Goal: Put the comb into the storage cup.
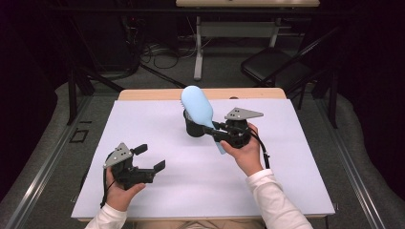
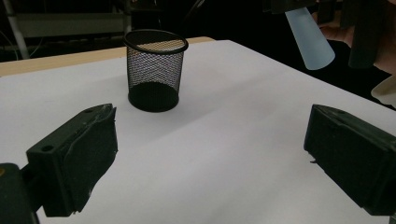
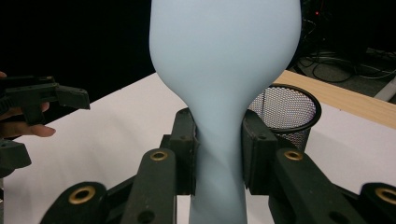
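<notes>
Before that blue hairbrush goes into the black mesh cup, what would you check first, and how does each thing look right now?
1. Right gripper clamped on the hairbrush at its neck: ok.
2. Mesh cup upright on the white mat: ok.
3. Cup empty inside: ok, as the left gripper view shows.
4. Left gripper open and well away from the cup: ok.
5. Brush lined up over the cup's mouth: cannot tell; the high view has the brush overlapping the cup.

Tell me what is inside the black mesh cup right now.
Nothing shows inside the mesh cup: the left gripper view sees through its mesh to an empty interior. The light blue hairbrush, clamped by the right gripper, is held in the air near it. Its solid base hides the very bottom.
</notes>
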